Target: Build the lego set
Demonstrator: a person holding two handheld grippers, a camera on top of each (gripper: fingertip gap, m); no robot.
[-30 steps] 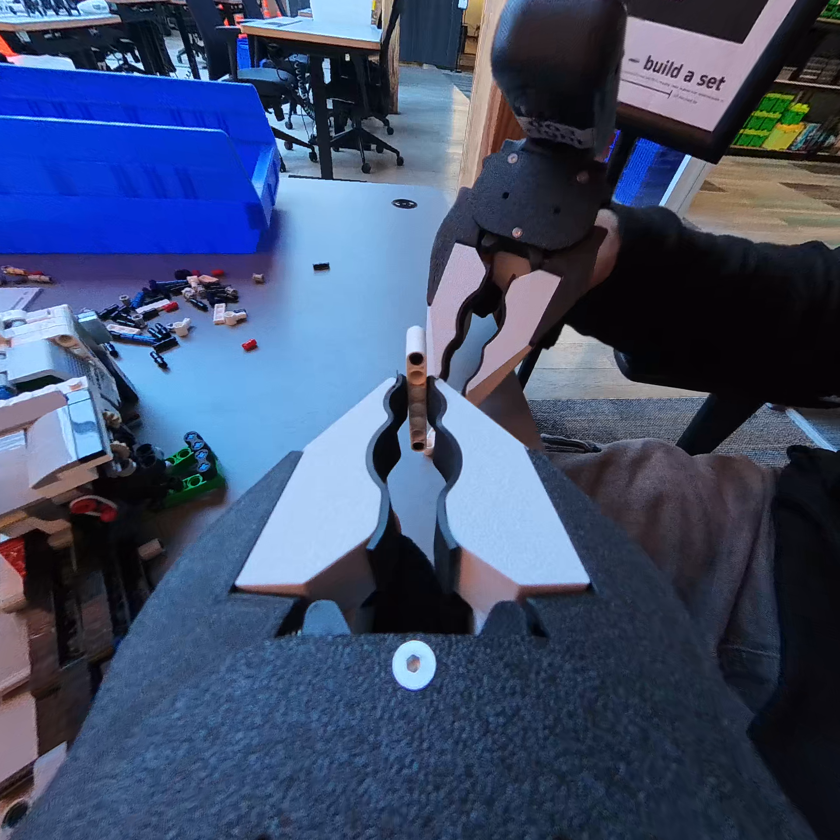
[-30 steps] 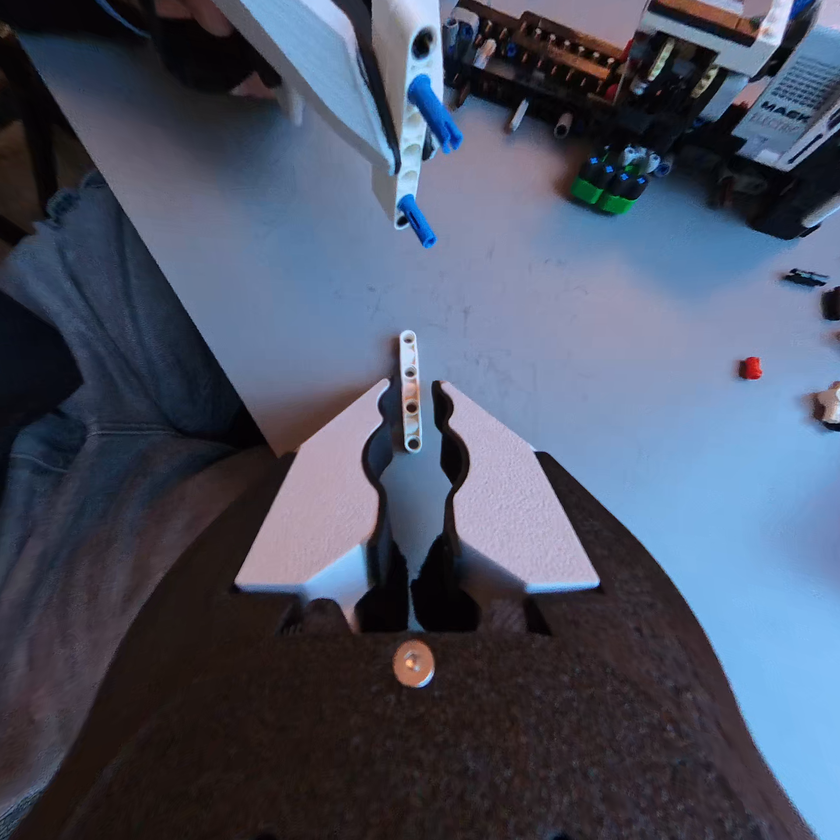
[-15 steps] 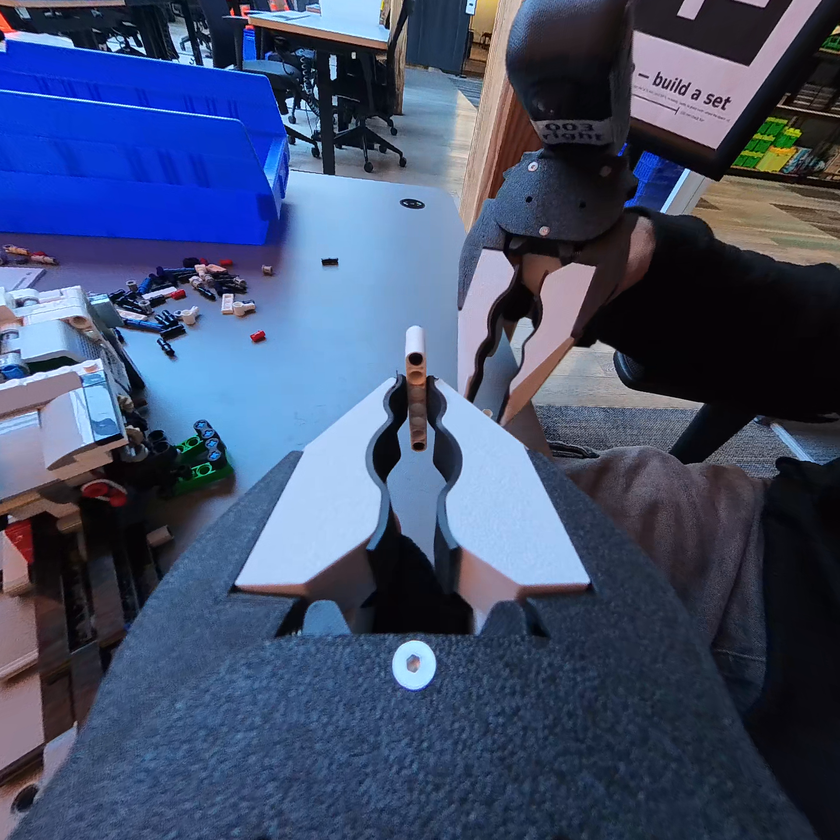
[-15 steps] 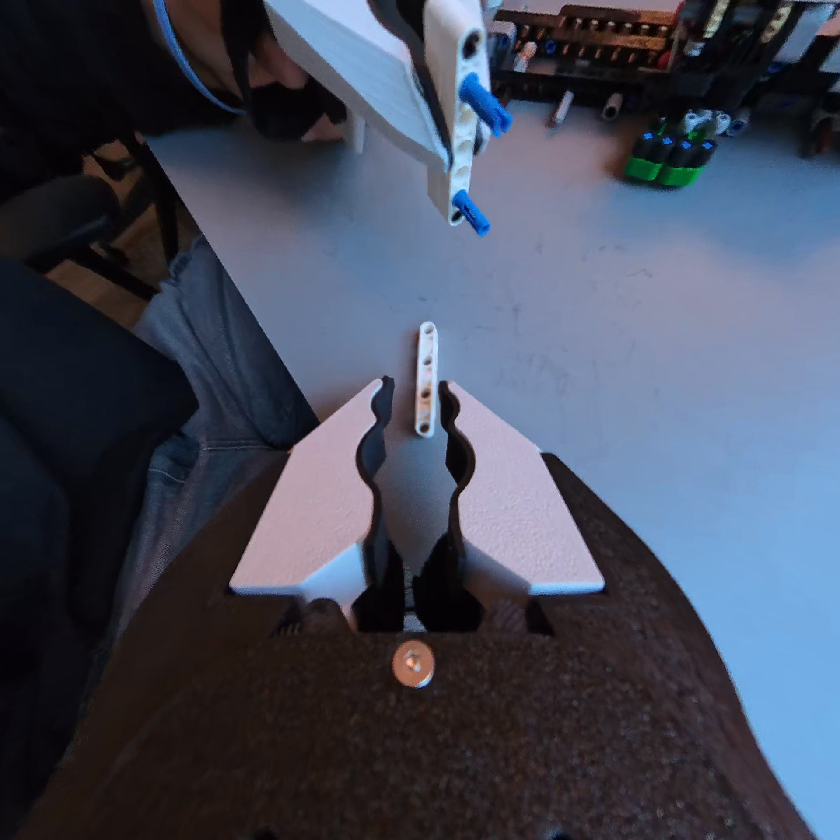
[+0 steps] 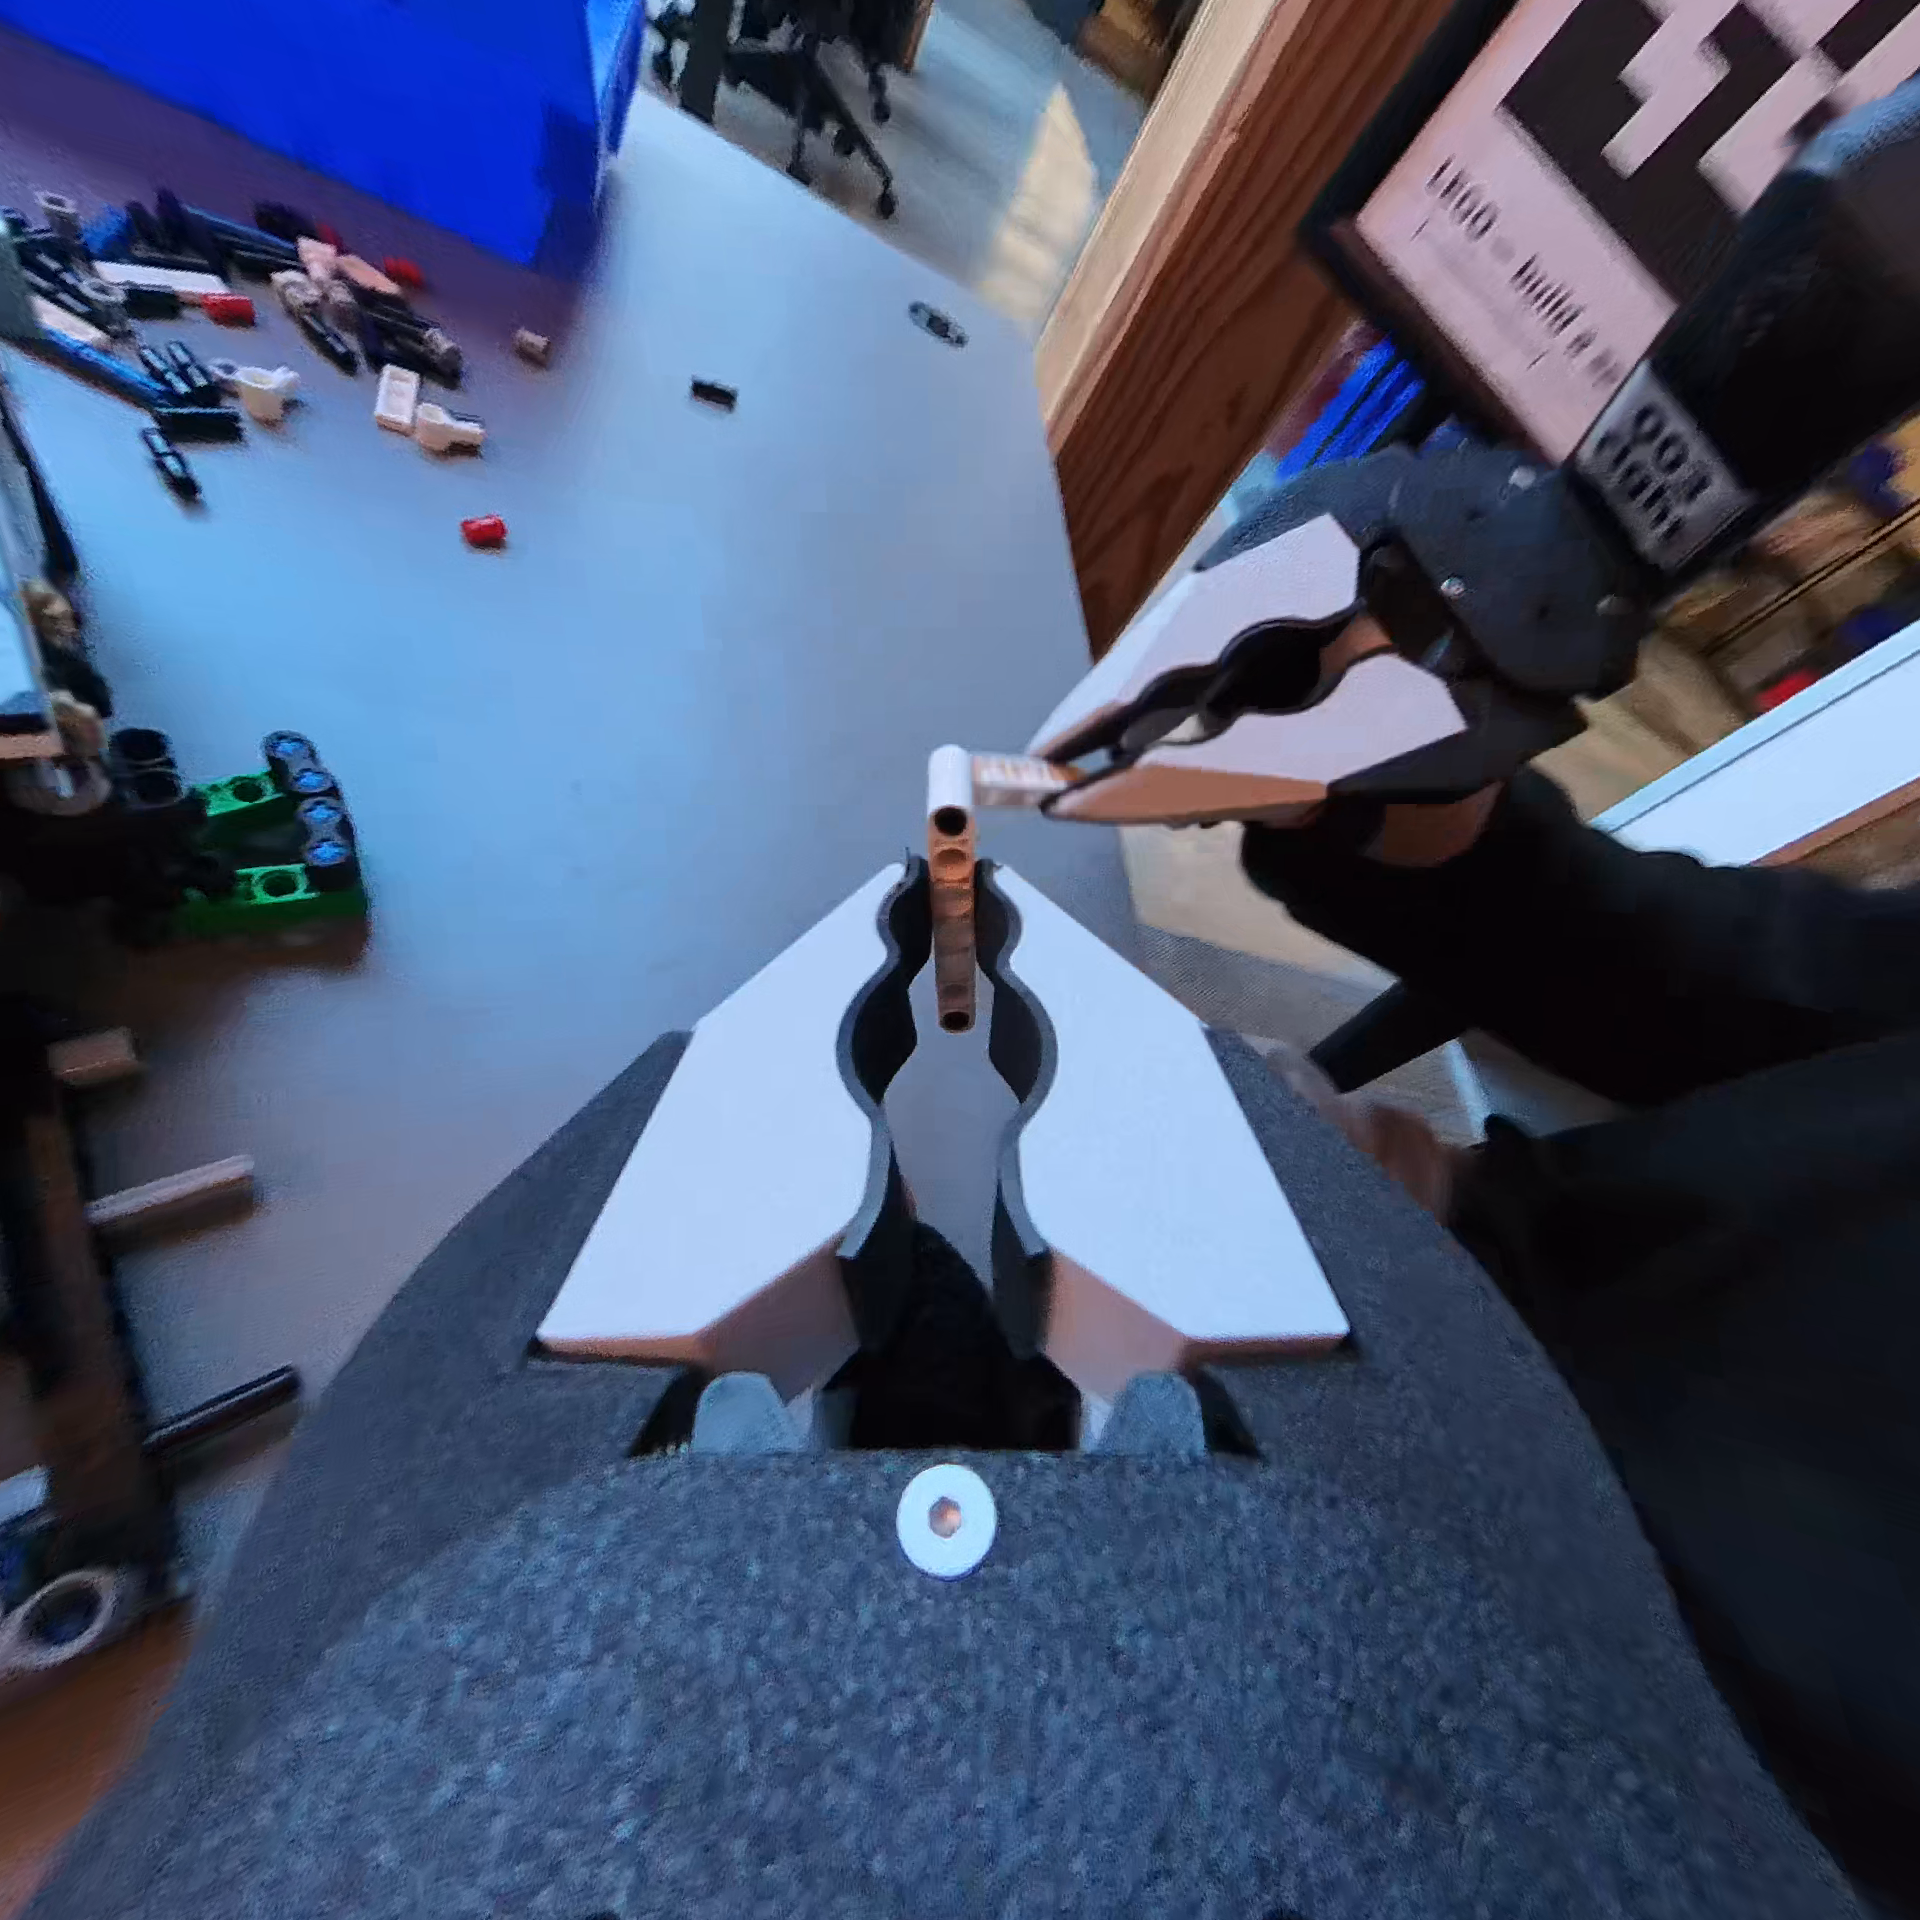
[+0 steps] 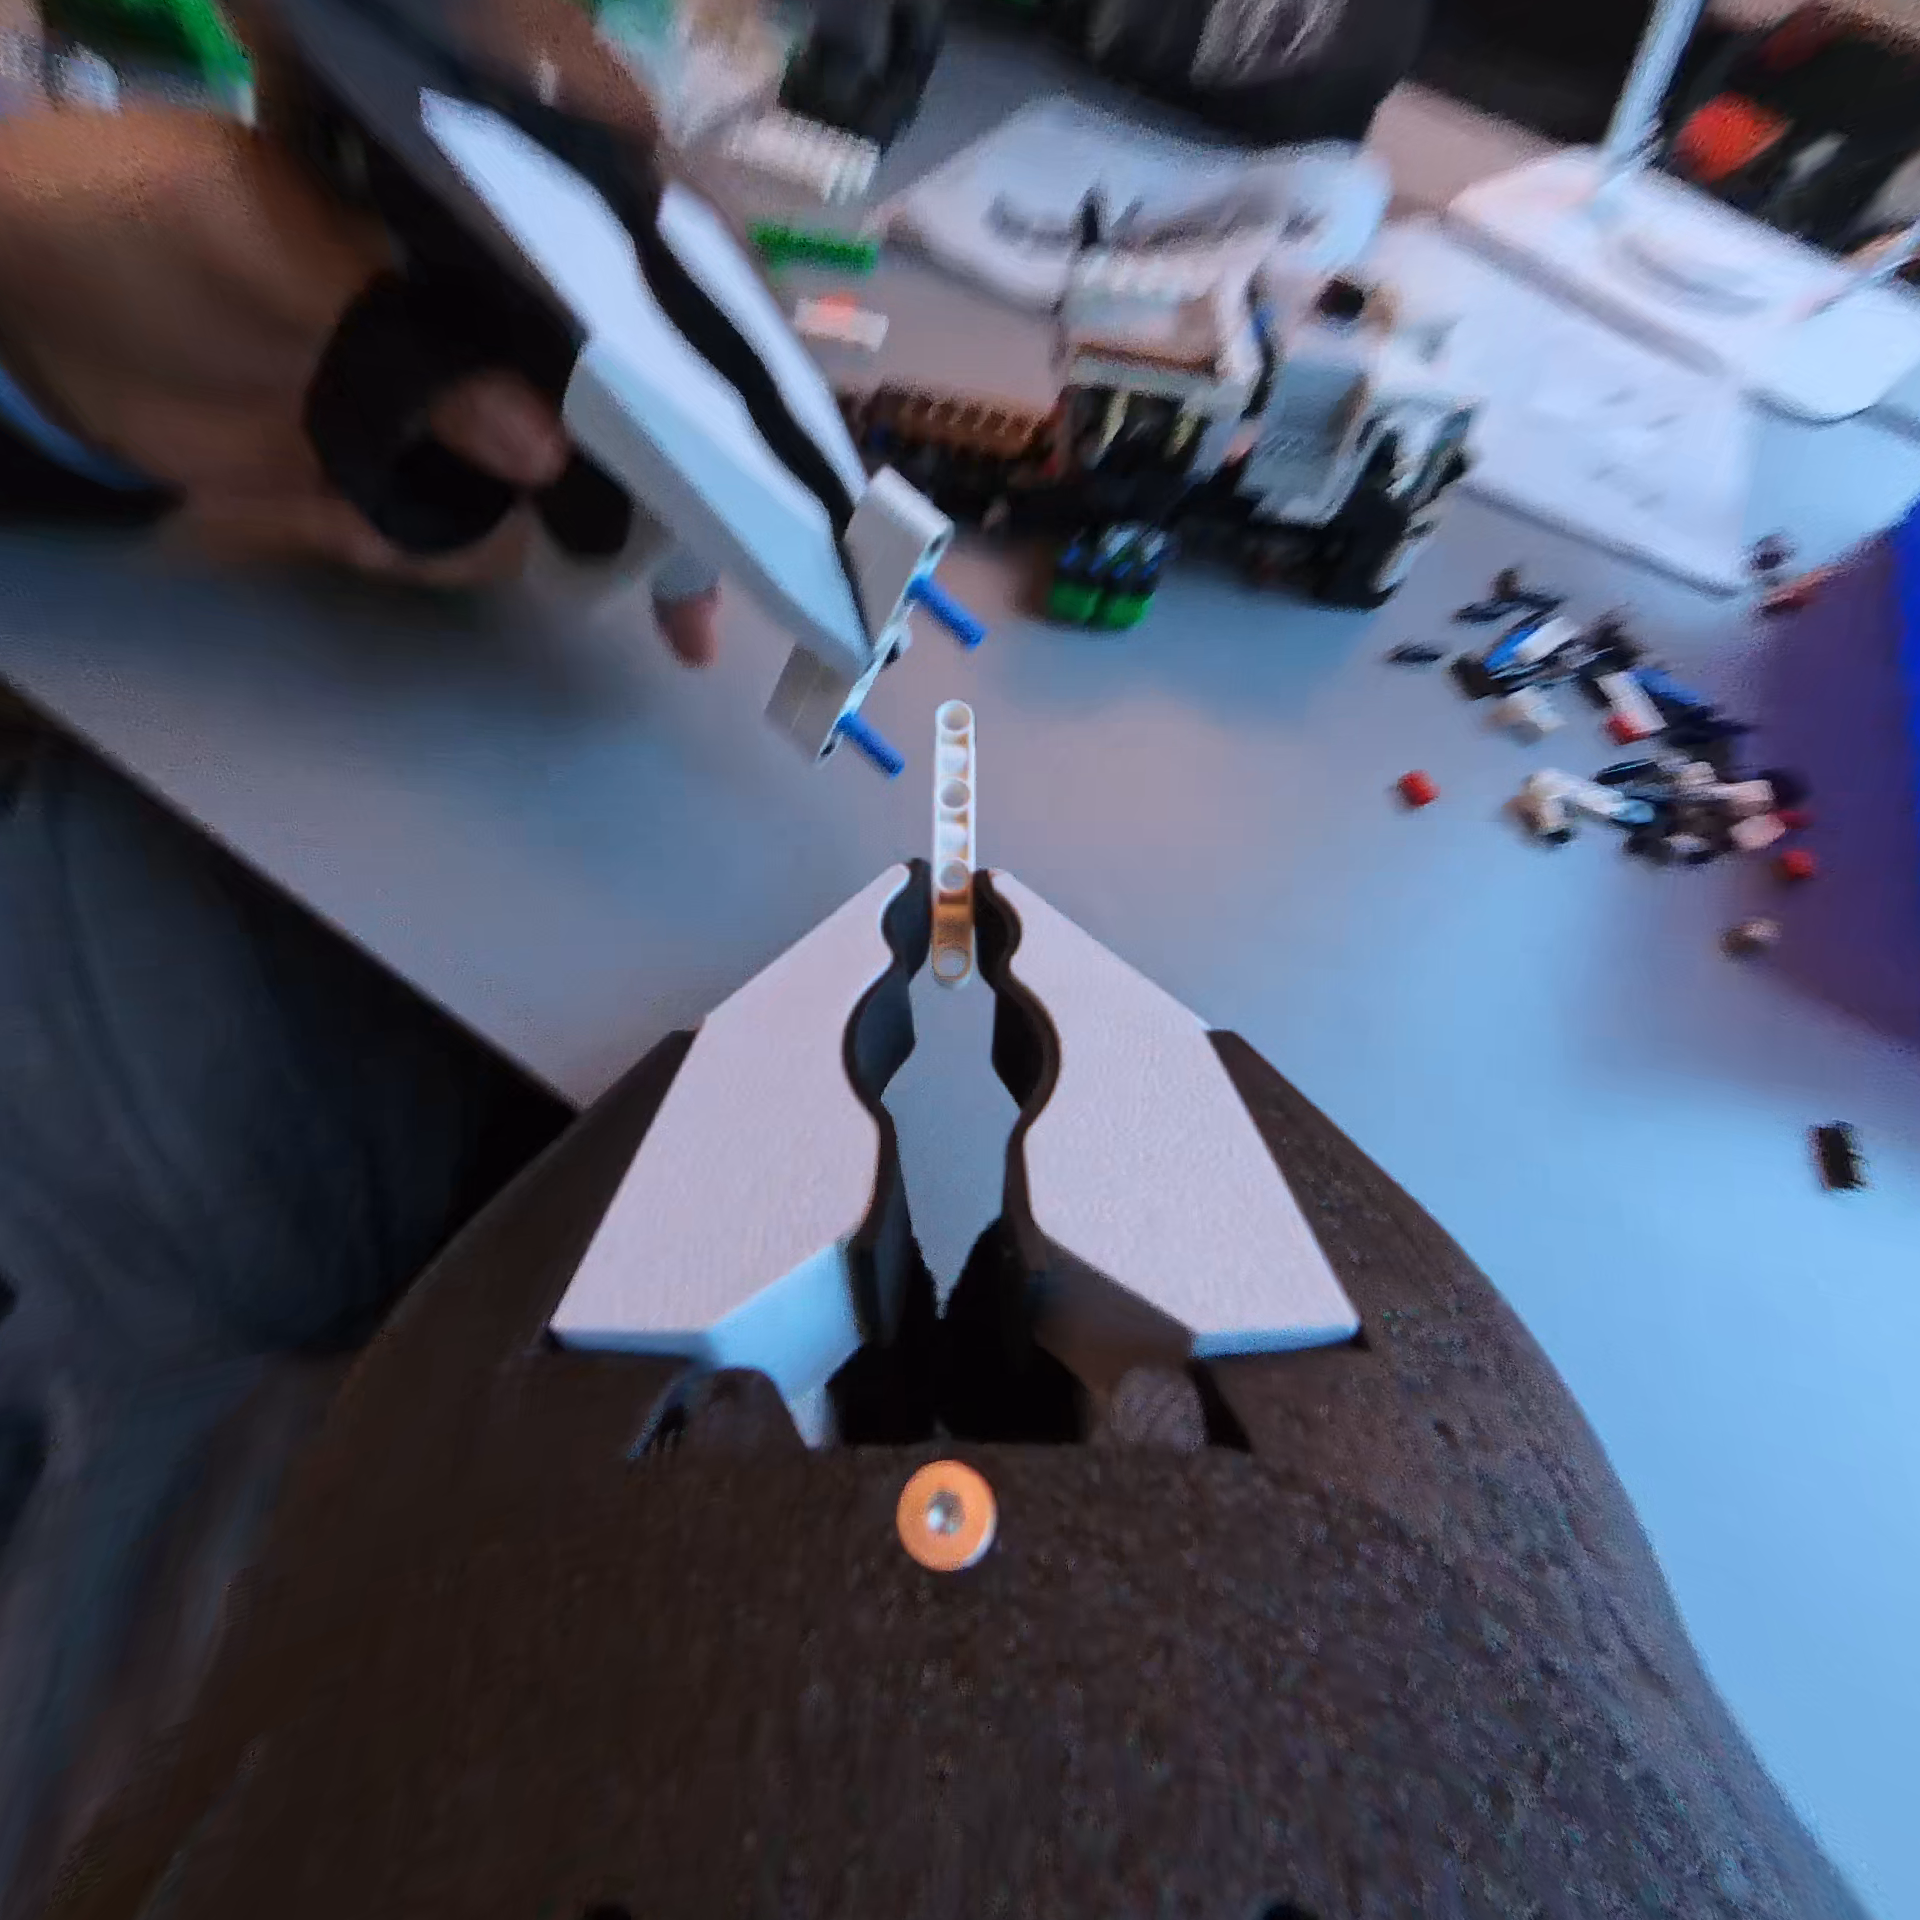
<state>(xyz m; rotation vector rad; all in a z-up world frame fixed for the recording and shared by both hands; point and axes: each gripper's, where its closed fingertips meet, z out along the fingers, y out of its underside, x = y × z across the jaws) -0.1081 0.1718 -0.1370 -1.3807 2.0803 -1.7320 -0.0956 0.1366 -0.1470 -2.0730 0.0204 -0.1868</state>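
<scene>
Two white perforated plastic beams meet almost at right angles above the grey table point(image 5: 644, 644): the left gripper point(image 5: 954, 883) clamps the thick beam with blue pins point(image 6: 891, 613), while the right gripper point(image 6: 951, 883), clamped on the thin flat beam point(image 6: 954, 800), points its free end just beside the lower blue pin point(image 6: 871, 744).

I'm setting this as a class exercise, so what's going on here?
A person is building a lego set with a tool in each hand. The left tool grips a white beam with two blue pins; the right tool grips a thin beam. The two beams are close, not visibly joined. Loose parts lie on the table.
</scene>
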